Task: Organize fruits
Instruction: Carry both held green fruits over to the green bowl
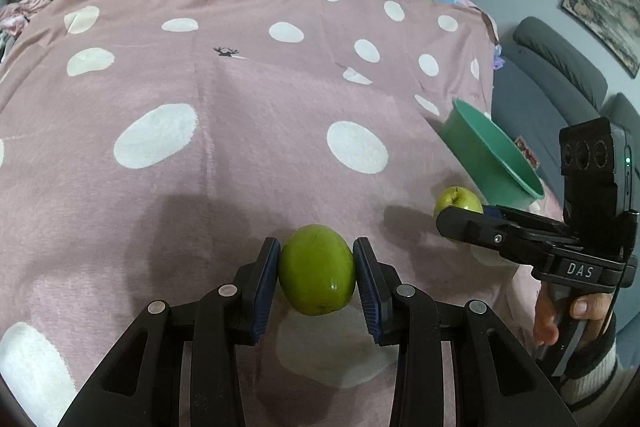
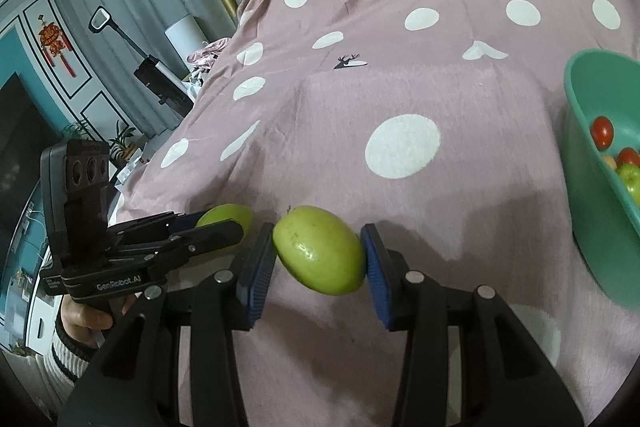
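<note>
Left wrist view: left gripper (image 1: 316,269) pinches a smooth green oval fruit (image 1: 316,269); right gripper (image 2: 319,255) pinches another (image 2: 319,249). Next, judged: carry both to the teal plastic basin (image 2: 592,187) at three o'clock.

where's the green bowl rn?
The green bowl sits at the right edge of the right wrist view, on the pink dotted cloth, right of the right gripper.

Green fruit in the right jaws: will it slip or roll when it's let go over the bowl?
The green fruit looks smooth and glossy, so it may slip; the right gripper pinches only its two ends between ridged pads. It is egg-shaped, so likely to roll or wobble once released. The bowl has high walls and already holds small fruit, which should probably stop it.
</note>
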Action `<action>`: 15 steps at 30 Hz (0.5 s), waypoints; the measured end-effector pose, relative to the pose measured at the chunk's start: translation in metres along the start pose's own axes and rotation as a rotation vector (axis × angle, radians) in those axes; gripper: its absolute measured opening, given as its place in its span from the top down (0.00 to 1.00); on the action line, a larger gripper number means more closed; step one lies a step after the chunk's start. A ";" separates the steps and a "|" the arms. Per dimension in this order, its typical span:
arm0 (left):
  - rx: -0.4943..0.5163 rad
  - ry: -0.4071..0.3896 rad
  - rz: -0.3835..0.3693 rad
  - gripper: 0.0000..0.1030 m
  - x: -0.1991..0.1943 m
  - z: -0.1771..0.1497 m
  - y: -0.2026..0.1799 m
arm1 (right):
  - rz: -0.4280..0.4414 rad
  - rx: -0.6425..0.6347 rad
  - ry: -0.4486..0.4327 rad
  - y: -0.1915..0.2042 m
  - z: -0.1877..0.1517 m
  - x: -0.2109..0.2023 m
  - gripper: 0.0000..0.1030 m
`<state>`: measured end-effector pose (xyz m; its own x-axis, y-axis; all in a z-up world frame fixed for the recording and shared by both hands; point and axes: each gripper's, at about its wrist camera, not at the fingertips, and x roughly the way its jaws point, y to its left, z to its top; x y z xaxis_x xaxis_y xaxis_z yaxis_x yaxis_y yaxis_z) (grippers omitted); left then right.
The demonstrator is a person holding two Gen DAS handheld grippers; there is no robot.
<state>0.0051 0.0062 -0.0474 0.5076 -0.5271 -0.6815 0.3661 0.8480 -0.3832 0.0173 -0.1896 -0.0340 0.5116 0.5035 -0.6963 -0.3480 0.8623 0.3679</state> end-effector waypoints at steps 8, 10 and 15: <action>0.036 0.024 0.033 0.63 0.008 0.000 -0.012 | 0.009 0.012 0.007 -0.009 -0.009 -0.003 0.58; 0.041 0.026 0.045 0.64 0.009 0.001 -0.013 | 0.012 0.016 0.004 -0.011 -0.010 -0.004 0.58; 0.036 0.027 0.055 0.64 0.010 0.000 -0.013 | 0.017 0.018 0.002 -0.013 -0.011 -0.005 0.58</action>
<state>0.0057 -0.0100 -0.0493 0.5066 -0.4775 -0.7179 0.3662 0.8729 -0.3223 0.0109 -0.2037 -0.0424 0.5038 0.5180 -0.6913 -0.3425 0.8544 0.3906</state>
